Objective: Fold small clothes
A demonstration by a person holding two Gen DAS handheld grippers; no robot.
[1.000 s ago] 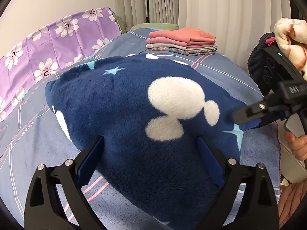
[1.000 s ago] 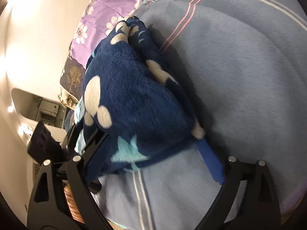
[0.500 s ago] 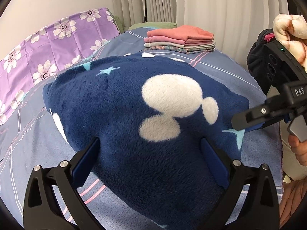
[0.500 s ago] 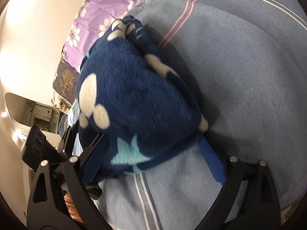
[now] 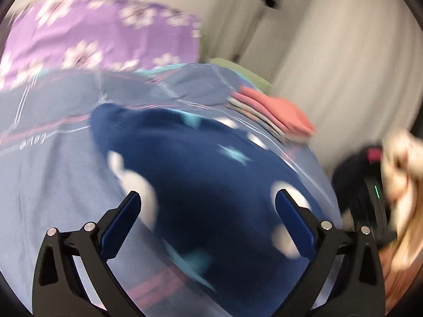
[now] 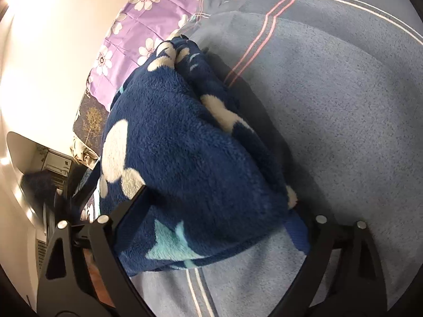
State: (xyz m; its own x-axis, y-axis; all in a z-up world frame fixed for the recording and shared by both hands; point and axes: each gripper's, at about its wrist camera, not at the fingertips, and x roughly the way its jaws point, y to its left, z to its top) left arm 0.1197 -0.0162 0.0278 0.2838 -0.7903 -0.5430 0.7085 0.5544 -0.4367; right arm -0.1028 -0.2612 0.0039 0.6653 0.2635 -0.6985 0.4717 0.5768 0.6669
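My two hand-held grippers over a navy fleece garment (image 6: 185, 158) folded on a blue bed.

My left gripper (image 5: 207, 206) is spread wide, its blue-padded fingers (image 5: 120, 224) apart above the blurred fleece, gripping nothing. My right gripper (image 6: 211, 208) is also wide, its fingers straddling the near edge of the bundle, which has white blobs and pale blue stars; I cannot tell whether either pad touches the cloth. The fleece lies on a striped blue blanket (image 6: 330, 92). Behind it sit a purple flowered pillow (image 5: 100, 39) and a stack of folded clothes (image 5: 275, 113) topped in pink, beside pale curtains (image 5: 343, 66).
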